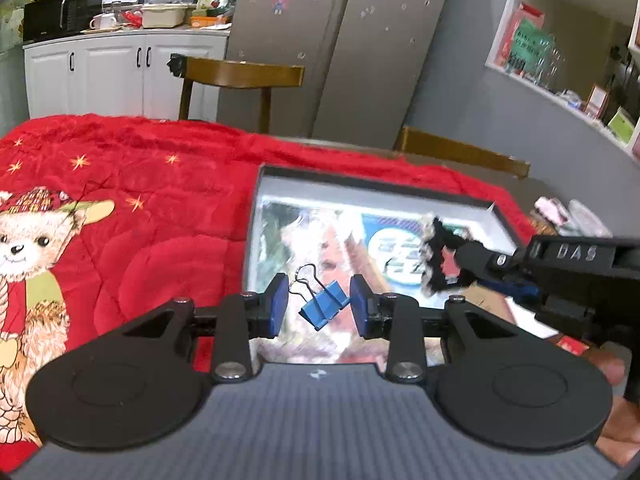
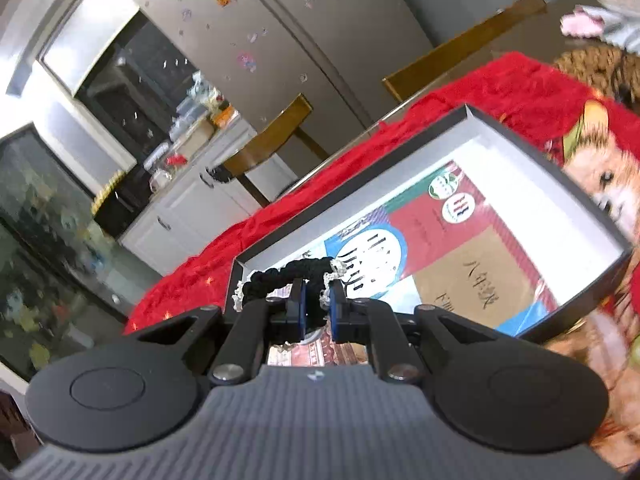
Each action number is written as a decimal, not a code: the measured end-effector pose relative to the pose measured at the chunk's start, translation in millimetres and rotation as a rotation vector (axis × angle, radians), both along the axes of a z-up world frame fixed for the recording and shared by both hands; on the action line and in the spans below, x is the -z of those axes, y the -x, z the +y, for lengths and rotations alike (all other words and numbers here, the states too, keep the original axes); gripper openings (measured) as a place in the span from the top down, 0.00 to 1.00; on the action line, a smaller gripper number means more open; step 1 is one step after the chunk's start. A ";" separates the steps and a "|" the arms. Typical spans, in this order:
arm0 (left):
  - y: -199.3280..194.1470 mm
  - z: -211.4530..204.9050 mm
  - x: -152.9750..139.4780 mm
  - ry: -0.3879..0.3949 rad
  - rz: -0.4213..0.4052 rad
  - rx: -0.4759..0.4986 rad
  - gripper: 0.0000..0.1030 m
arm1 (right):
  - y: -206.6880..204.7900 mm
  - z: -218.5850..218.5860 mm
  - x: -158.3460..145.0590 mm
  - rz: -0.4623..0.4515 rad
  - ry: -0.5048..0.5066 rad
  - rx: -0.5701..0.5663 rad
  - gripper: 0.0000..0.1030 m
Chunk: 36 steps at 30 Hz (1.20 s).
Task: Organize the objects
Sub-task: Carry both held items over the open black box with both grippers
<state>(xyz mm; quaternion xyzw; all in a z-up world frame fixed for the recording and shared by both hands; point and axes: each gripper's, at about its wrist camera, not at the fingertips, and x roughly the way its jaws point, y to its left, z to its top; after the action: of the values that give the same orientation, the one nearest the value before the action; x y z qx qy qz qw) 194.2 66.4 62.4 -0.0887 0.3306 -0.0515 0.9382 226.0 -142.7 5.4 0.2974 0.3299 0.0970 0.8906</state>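
A shallow black-rimmed box point(image 1: 376, 185) lies on the red blanket with a printed book point(image 1: 320, 232) inside it. A blue binder clip point(image 1: 325, 304) sits between the pads of my left gripper point(image 1: 319, 307), which is open around it, apart from both pads. My right gripper point(image 2: 318, 307) is shut on a black and white lace hair band point(image 2: 288, 274) and holds it over the box point(image 2: 472, 120). The right gripper and the band point(image 1: 438, 258) also show at the right of the left wrist view.
A red blanket point(image 1: 140, 200) with a bear print covers the table. Two wooden chairs point(image 1: 240, 74) stand at the far edge before a grey fridge point(image 1: 340, 40). White cabinets point(image 1: 120, 72) are at the back left, shelves point(image 1: 568, 60) at the right.
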 end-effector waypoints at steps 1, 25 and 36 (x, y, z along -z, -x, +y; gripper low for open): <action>-0.5 0.8 6.0 -0.012 0.014 -0.002 0.62 | -0.9 3.0 5.3 0.013 0.013 -0.002 0.87; 6.2 -10.9 27.7 -0.072 0.018 0.000 0.62 | 18.7 10.9 17.7 -0.048 0.079 -0.145 0.87; 4.6 -17.4 32.8 -0.120 0.041 -0.001 0.62 | 22.8 15.7 18.8 -0.053 0.114 -0.160 0.87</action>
<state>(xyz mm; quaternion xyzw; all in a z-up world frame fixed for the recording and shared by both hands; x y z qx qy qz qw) 189.6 49.0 29.6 -0.0333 0.3521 -0.0293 0.9349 203.1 -127.0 -13.4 0.2164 0.3337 0.1567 0.9040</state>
